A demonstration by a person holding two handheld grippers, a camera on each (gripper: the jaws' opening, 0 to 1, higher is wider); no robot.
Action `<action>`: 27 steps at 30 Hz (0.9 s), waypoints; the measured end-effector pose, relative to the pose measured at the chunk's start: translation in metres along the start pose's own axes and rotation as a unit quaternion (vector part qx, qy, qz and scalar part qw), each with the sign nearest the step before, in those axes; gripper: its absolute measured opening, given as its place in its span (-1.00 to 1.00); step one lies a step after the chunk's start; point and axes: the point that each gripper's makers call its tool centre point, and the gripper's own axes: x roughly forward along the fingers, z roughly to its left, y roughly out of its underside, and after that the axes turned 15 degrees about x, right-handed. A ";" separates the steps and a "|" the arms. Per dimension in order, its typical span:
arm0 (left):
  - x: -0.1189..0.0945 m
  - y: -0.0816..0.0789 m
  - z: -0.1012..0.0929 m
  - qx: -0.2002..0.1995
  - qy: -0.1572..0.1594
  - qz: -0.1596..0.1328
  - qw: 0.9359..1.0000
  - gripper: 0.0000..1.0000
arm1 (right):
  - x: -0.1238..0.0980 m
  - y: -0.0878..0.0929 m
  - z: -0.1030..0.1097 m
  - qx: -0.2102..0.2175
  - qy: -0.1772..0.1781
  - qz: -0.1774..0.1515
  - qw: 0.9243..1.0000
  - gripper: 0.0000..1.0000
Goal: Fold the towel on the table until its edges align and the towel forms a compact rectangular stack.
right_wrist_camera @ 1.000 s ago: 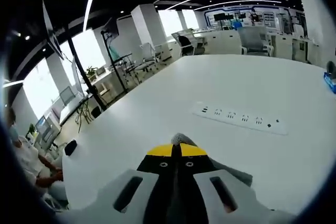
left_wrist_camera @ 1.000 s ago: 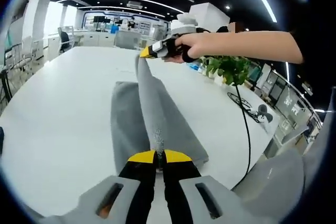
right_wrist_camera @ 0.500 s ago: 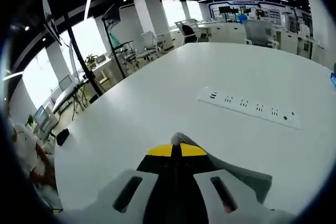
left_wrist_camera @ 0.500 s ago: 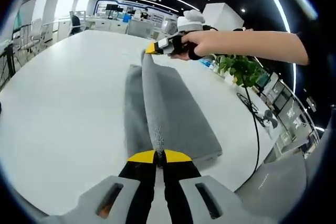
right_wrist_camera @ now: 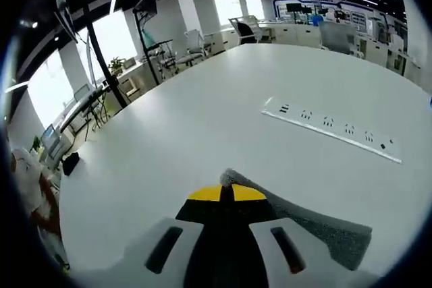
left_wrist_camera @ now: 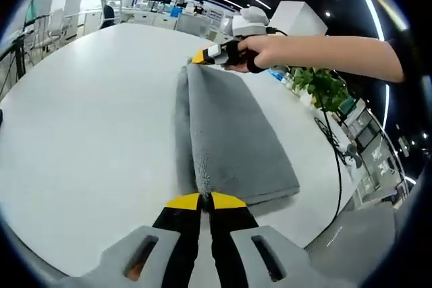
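Left tool (left_wrist_camera: 206, 197) clamped on grey towel (left_wrist_camera: 229, 133) at bottom centre, right tool (right_wrist_camera: 226, 190) pinching its far corner, white desk (left_wrist_camera: 88, 112), power strip (right_wrist_camera: 331, 129) at right.

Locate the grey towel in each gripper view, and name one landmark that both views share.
Left gripper view: the towel runs up the centre, from the left gripper to the right gripper.
Right gripper view: a corner at bottom centre-right, beside the right gripper.
Shared landmark: the white table.
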 end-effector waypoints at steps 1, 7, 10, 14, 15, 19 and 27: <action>0.000 0.001 0.000 0.000 0.000 0.004 1.000 -0.91 | 0.001 0.001 0.000 -0.002 -0.001 0.001 1.000 -0.99; 0.003 0.008 0.003 -0.001 -0.005 0.022 1.000 -0.91 | 0.003 0.003 0.000 0.001 -0.008 0.005 1.000 -0.97; 0.004 0.008 0.003 0.000 -0.006 0.027 1.000 -0.91 | 0.001 0.001 0.002 -0.009 -0.010 0.001 1.000 -0.96; 0.005 0.011 0.004 0.005 -0.008 0.032 0.999 -0.91 | -0.003 0.000 0.002 -0.015 -0.013 0.004 1.000 -0.96; 0.005 0.011 0.003 0.007 -0.008 0.034 0.999 -0.91 | -0.005 -0.001 0.001 -0.016 -0.010 0.004 1.000 -0.96; 0.005 0.008 0.004 0.016 -0.008 0.038 0.999 -0.87 | -0.009 -0.004 0.000 -0.013 -0.009 0.000 1.000 -0.94; 0.006 -0.007 0.008 0.018 -0.004 0.014 1.000 -0.55 | -0.020 -0.006 -0.001 -0.009 -0.012 0.000 1.000 -0.81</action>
